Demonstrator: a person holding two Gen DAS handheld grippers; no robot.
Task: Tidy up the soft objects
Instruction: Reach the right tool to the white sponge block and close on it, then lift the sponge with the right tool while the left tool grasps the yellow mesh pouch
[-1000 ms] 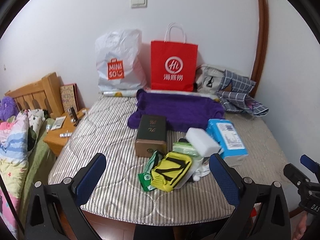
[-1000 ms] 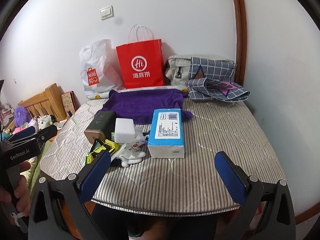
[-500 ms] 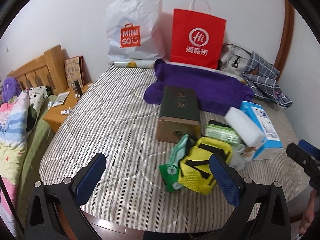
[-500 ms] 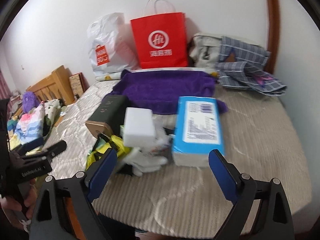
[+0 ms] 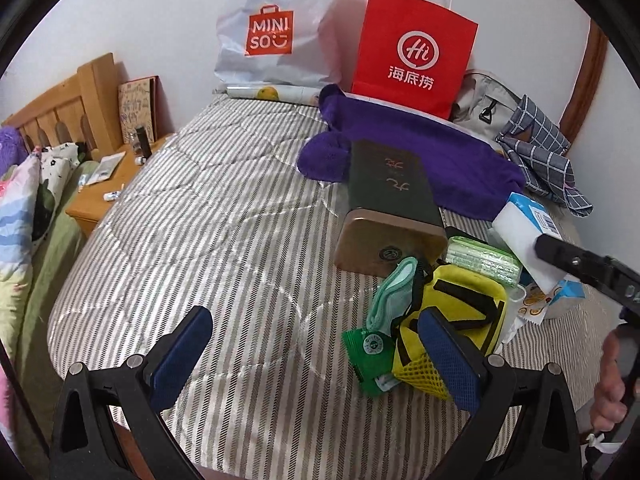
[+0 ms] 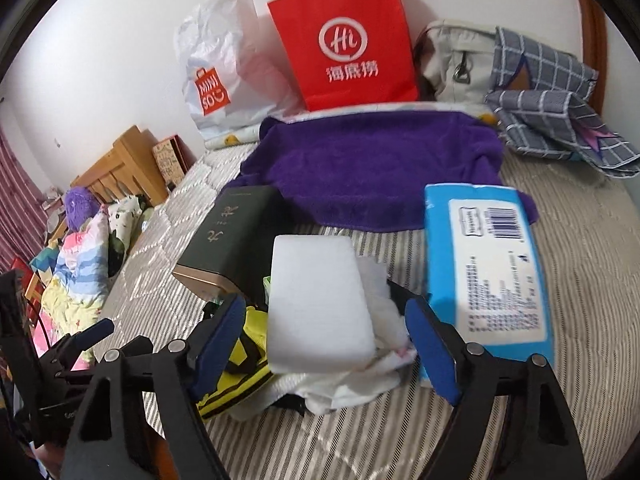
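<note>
A heap of small things lies on the striped mattress (image 5: 208, 248). In it are a white sponge block (image 6: 320, 304), a blue tissue pack (image 6: 488, 272), a yellow mesh pouch (image 5: 460, 312), a green cloth (image 5: 394, 296), a green packet (image 5: 370, 348) and crumpled white cloth (image 6: 360, 380). A dark green box (image 5: 392, 196) rests against a purple towel (image 5: 440, 156). My left gripper (image 5: 312, 344) hangs open over bare mattress, its right finger in front of the pouch. My right gripper (image 6: 324, 320) straddles the sponge, jaws closing, pads still apart from it.
A red paper bag (image 5: 416, 48), a white shopping bag (image 5: 276, 28), a grey backpack (image 6: 456, 56) and a checked cloth (image 6: 552, 108) line the far wall. A wooden bedside table (image 5: 108, 196) and patterned bedding (image 5: 24, 208) sit on the left. A hand (image 5: 608, 380) holds the right gripper.
Both grippers have come down and closer to the heap. The right gripper's jaws have narrowed and now stand on either side of the white sponge.
</note>
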